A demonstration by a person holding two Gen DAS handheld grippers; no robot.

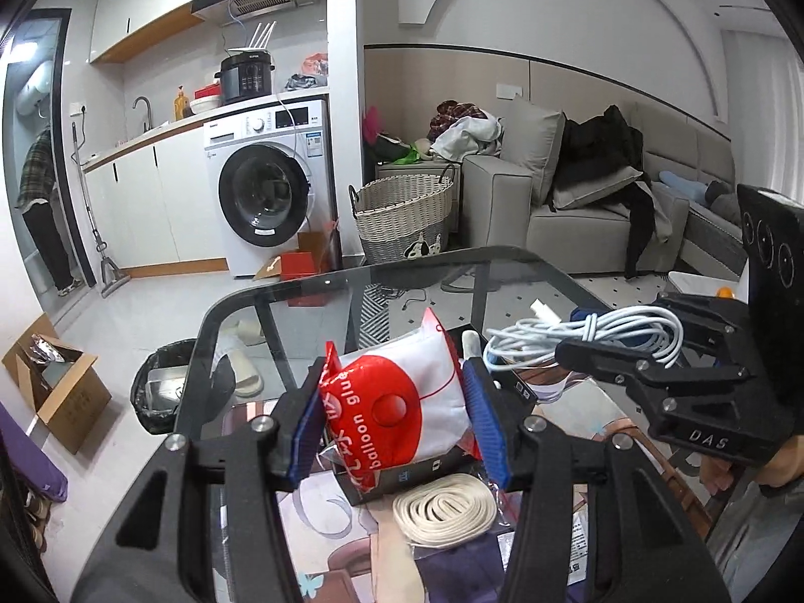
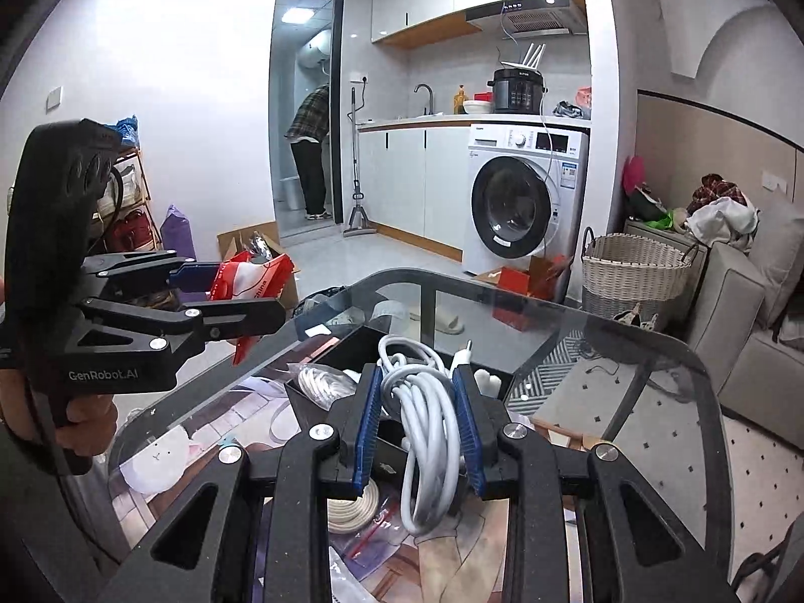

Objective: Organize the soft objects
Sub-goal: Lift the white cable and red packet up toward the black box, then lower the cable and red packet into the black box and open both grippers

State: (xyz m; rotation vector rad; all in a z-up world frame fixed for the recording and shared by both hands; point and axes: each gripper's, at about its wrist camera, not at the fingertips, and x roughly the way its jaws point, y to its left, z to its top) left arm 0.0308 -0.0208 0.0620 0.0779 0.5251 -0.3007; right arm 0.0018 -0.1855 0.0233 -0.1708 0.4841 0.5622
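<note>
**Above the glass table: both grippers loaded**

Over the glass table (image 1: 281,301), the left gripper (image 1: 392,427) holds a red-and-white packet printed "balloon glue" (image 1: 397,402). Its blue pads (image 1: 306,432) press on both sides of the packet, which sits clear of the tabletop, tilted, with its red crimped edge toward the left pad.

The right gripper (image 2: 419,427) is closed narrowly on a coiled white cable (image 2: 427,432). The bundle stands between the blue pads, with loops hanging below them and a white plug end (image 2: 465,352) showing above the right pad. In the left wrist view the same cable (image 1: 593,336) is seen gripped at the right, raised above the table.

Below the grippers, toward the near edge of the table, a black divided tray (image 2: 352,346) lies on the surface. A coil of flat cream strap (image 1: 442,507) rests just in front of it, partly on clear plastic bags. A second pale coil (image 2: 319,384) lies in the tray's left compartment.

Beyond the table's far edge stand a wicker basket (image 1: 402,211) and a washing machine (image 1: 271,186).
</note>
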